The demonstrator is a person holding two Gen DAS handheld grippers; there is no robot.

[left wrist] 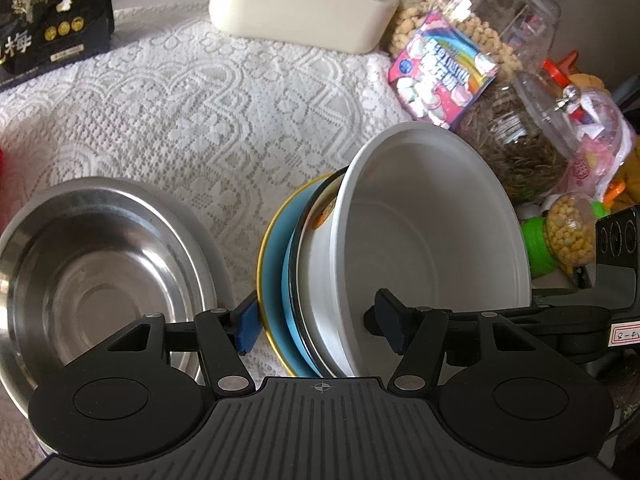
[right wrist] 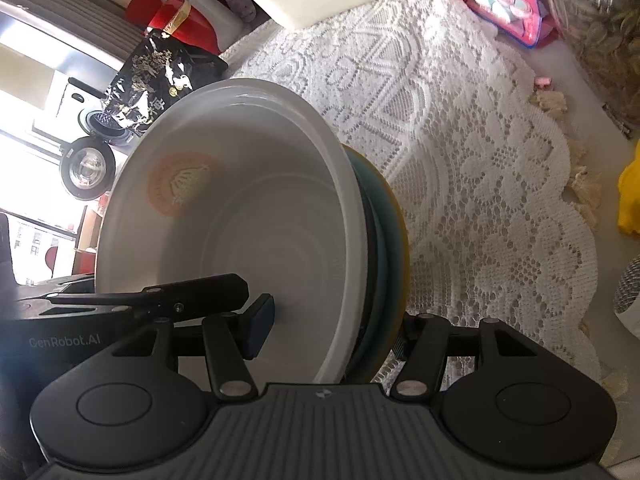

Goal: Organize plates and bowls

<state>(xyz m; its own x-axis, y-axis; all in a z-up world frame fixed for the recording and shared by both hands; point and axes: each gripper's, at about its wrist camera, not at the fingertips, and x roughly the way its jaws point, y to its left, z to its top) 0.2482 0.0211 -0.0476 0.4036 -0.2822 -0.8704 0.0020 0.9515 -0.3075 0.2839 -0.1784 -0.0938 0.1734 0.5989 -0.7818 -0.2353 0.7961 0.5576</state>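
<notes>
White bowl (left wrist: 432,248) tilted, nested in black-rimmed bowl (left wrist: 316,216) on blue yellow-edged plate (left wrist: 276,264). Left gripper (left wrist: 316,322) and right gripper (right wrist: 332,328) both pinching stack's rims.

Home: lace tablecloth (left wrist: 208,92), snack jars (left wrist: 480,20), washing machine (right wrist: 86,168).

A white bowl (left wrist: 432,240) stands tilted steeply on edge, its empty inside facing out. It is nested against a second white bowl (left wrist: 320,216) with an orange mark, dark-rimmed, which in turn lies in a blue plate (left wrist: 276,264) with a yellow rim; all three lean together as one stack over the lace cloth. Whether the stack's lower edge touches the cloth cannot be told. A steel bowl (left wrist: 96,280) sits upright and empty just beside the stack.
</notes>
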